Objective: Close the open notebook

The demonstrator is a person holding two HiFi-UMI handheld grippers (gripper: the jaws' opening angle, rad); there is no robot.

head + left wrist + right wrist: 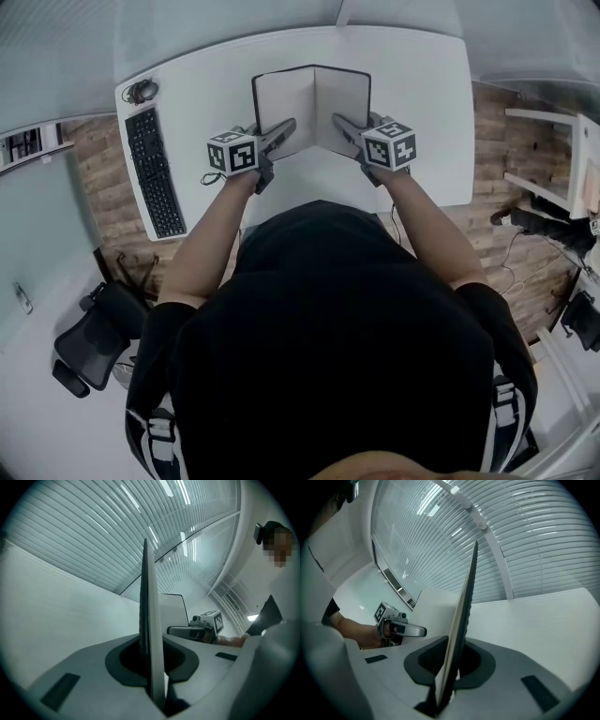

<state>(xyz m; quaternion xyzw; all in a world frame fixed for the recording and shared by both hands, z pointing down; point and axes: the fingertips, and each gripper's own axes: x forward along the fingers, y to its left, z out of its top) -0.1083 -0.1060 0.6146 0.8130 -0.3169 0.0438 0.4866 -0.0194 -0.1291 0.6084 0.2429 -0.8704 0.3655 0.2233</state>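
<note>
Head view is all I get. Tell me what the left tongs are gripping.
Observer: The left tongs are shut on the notebook's left half, which runs edge-on between them.
Operator: Now the right.
Observer: The right tongs are shut on the right half the same way, its edge rising from between the jaws.
Operator: Report what lies beyond the desk.
Observer: Slatted blinds, filling the background of both gripper views.
</note>
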